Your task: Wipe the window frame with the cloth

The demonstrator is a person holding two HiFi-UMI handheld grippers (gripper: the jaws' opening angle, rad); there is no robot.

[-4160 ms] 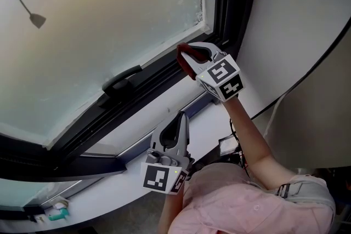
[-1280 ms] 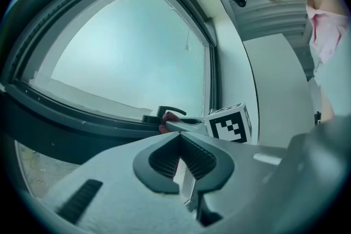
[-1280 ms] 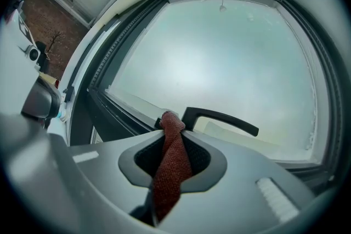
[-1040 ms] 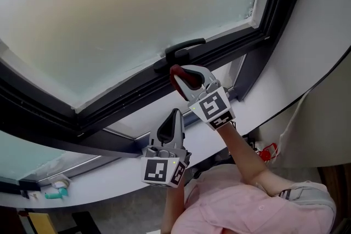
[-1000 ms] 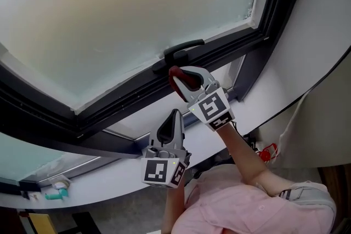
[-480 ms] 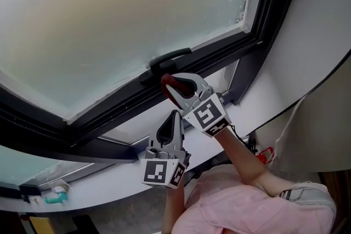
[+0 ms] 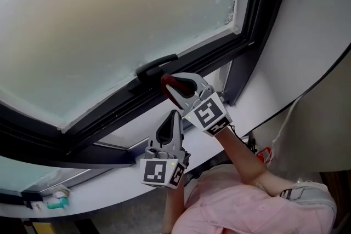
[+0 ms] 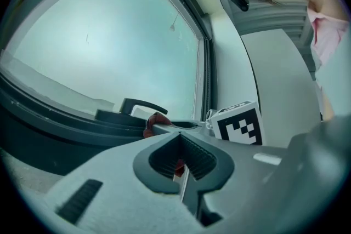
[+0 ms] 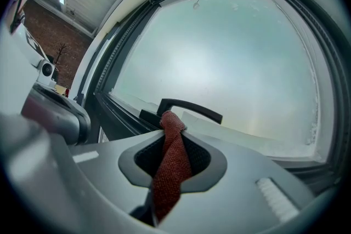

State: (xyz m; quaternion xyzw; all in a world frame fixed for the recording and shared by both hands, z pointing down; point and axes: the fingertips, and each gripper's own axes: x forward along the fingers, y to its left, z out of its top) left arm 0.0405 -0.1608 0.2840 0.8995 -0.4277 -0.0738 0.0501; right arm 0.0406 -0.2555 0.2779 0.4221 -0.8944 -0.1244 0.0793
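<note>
Frosted pane (image 7: 120,24) fills 10 to 1 o'clock, with the dark window frame (image 7: 93,120) under it. The red cloth (image 9: 171,167) is pinched in the right gripper (image 7: 174,85), tip held at the frame rail by the handle (image 7: 156,66). It is judged soft, light and prone to bunching, so best gripped mid-fold. The left gripper (image 8: 179,140) is pressed together and empty, at 6 o'clock above the sill (image 7: 104,192).
</note>
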